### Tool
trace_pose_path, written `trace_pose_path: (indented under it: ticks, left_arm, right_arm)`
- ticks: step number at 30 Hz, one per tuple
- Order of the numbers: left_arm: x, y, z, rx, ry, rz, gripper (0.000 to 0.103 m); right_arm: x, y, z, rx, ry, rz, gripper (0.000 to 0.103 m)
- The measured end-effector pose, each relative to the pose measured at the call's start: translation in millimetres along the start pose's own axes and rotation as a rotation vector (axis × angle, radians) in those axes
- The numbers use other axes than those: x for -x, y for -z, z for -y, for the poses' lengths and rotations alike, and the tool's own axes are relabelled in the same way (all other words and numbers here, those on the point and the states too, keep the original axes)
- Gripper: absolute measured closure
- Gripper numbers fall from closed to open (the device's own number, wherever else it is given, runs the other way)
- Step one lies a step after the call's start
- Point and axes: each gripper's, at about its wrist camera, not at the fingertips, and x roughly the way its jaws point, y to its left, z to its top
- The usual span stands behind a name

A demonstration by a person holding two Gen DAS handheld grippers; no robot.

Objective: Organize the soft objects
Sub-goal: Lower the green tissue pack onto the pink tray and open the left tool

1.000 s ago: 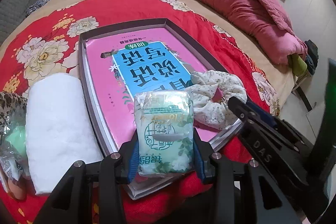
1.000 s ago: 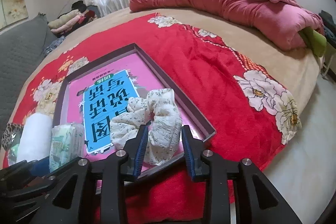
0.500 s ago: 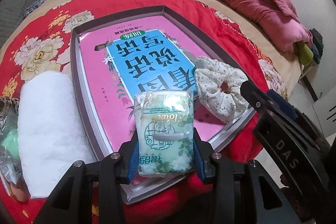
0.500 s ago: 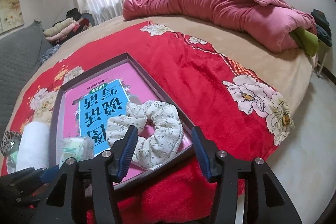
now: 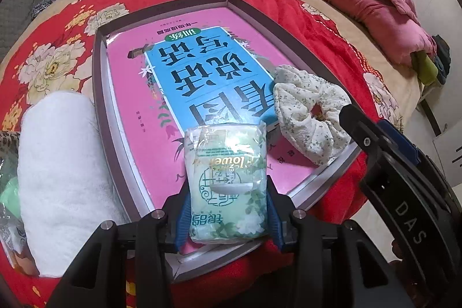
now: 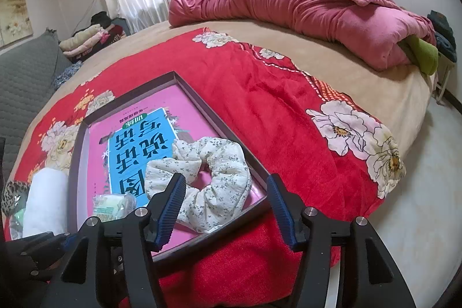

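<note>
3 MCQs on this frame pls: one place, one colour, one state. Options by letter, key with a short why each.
1. Where does the floral scrunchie lie?
A. in the tray
B. on the white towel
C. on the pink quilt

2. Colour of the rolled towel left of the tray?
A. white
B. blue
C. black

3. State of the left gripper?
A. open, empty
B. shut on the tissue pack
C. shut on the scrunchie

Key: A, it rests inside the tray's rim; A, plain white; B, both pads press the pack's sides.
</note>
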Motion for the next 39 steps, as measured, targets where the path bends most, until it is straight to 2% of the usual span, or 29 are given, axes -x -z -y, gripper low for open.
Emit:
trace_pose_path:
  ticks: [18, 30, 39]
  left_arm:
    - [-2, 1, 3, -0.018, -0.014, -0.004, 0.057]
    - [1, 0, 3, -0.015, 0.006, -0.006, 0.051]
    - [14, 1, 2, -0.003, 0.015, 0.035, 0.047]
  right_arm:
    - [-3, 1, 1, -0.008, -0.004, -0.007, 0.037]
    - [-3, 2, 1, -0.012, -0.006, -0.011, 0.036]
    - [-2, 3, 2, -0.023, -0.012, -0.008, 0.035]
